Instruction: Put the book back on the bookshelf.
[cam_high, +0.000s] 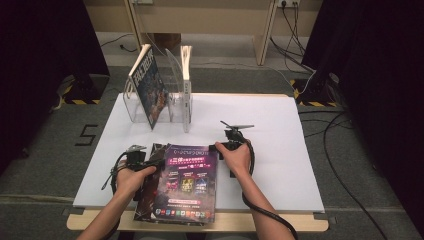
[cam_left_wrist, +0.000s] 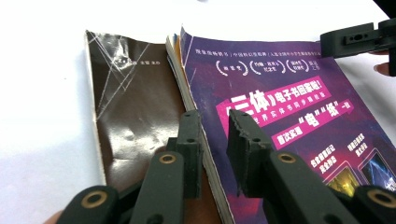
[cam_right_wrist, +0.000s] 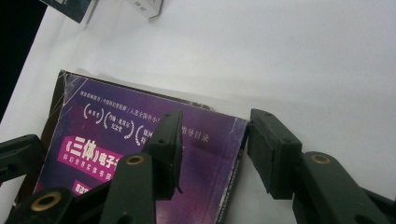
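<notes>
book (cam_high: 187, 182): purple cover, your 6 o'clock | flat, face-up | front flap (cam_left_wrist: 135, 107) splayed toward 9 o'clock

Both forearms are bare, with no sleeves. The left tongs (cam_high: 136, 156) are matte black, each jaw a blocky pad with small round holes and a toothed inner face, hinged on arms with brass-coloured rivets. The right tongs (cam_high: 231, 142) are built alike. A grey three-cornered plate tops each, and a thick black cable trails back from each along the forearm.
</notes>
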